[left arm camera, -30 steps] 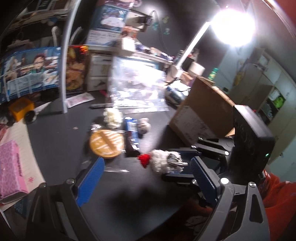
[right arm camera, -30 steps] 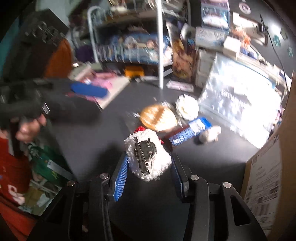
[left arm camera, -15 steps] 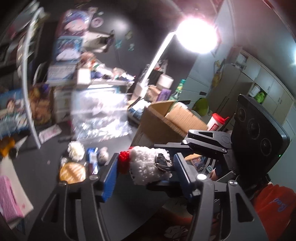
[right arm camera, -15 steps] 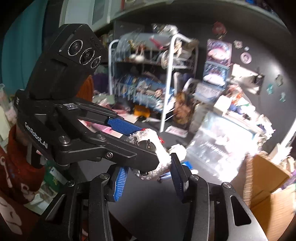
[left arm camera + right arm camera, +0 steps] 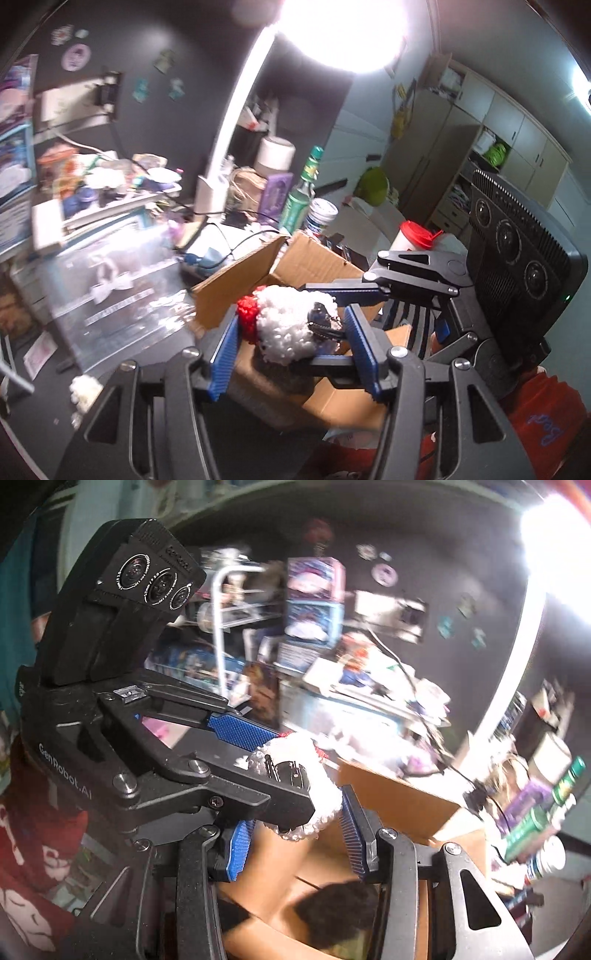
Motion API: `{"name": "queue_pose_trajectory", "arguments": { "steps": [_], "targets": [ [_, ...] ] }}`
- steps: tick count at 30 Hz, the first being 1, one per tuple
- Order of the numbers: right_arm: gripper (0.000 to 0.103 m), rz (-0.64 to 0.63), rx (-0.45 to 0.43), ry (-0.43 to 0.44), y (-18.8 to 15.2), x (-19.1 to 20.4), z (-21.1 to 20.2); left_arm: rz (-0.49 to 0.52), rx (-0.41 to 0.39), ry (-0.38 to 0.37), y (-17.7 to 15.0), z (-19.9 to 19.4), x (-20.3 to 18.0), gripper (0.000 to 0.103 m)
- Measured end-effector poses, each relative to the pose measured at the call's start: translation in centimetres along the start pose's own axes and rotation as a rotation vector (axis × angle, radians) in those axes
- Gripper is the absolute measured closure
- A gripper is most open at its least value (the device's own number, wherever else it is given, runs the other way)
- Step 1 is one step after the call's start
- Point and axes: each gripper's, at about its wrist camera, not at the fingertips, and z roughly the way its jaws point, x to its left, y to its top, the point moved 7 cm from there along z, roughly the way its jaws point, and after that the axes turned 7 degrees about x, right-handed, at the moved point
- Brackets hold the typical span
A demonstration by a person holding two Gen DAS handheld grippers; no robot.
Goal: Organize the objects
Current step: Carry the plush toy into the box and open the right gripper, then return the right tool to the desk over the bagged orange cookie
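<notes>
Low in the centre of both views, my left gripper (image 5: 291,345) and right gripper (image 5: 297,818) both pinch the fluffy white clip (image 5: 286,326) above the open cardboard box (image 5: 280,254), ready, I judge, to drop it inside.

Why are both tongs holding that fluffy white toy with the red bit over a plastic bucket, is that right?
Not quite: beneath the fluffy white toy is an open cardboard box, not a bucket. The left wrist view shows it. Both the left tongs and right tongs do hold the toy above it.
</notes>
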Motion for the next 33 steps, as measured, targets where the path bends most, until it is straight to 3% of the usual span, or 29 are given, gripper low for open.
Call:
{"name": "queue_pose_trajectory", "arguments": {
  "steps": [5, 7, 9, 10, 23, 28, 33],
  "targets": [
    [0.062, 0.043, 0.048, -0.001, -1.2, -2.7, 0.6, 0.01, 0.045, -0.014, 1.0, 2.8, -0.4, 0.05],
    [0.057, 0.058, 0.061, 0.004, -1.5, -3.0, 0.8, 0.015, 0.051, -0.016, 1.1, 3.1, -0.4, 0.04],
    [0.043, 0.051, 0.063, 0.004, -1.8, -3.0, 0.8, 0.021, 0.044, -0.007, 1.2, 3.1, -0.5, 0.027],
    [0.043, 0.044, 0.063, -0.007, -1.8, -3.0, 0.8, 0.021, 0.035, -0.006, 1.2, 2.8, -0.5, 0.024],
    [0.043, 0.046, 0.066, -0.019, -1.8, -2.5, 0.7, -0.042, -0.052, 0.123, -0.3, -2.0, 2.2, 0.023],
    [0.043, 0.026, 0.042, -0.008, -0.8, -0.2, 0.3, -0.057, -0.101, 0.166, -1.8, -4.8, 3.2, 0.022],
    [0.043, -0.026, -0.006, 0.069, 1.0, 4.6, 0.1, -0.079, -0.164, 0.232, -4.1, -8.6, 4.9, 0.02]
  ]
}}
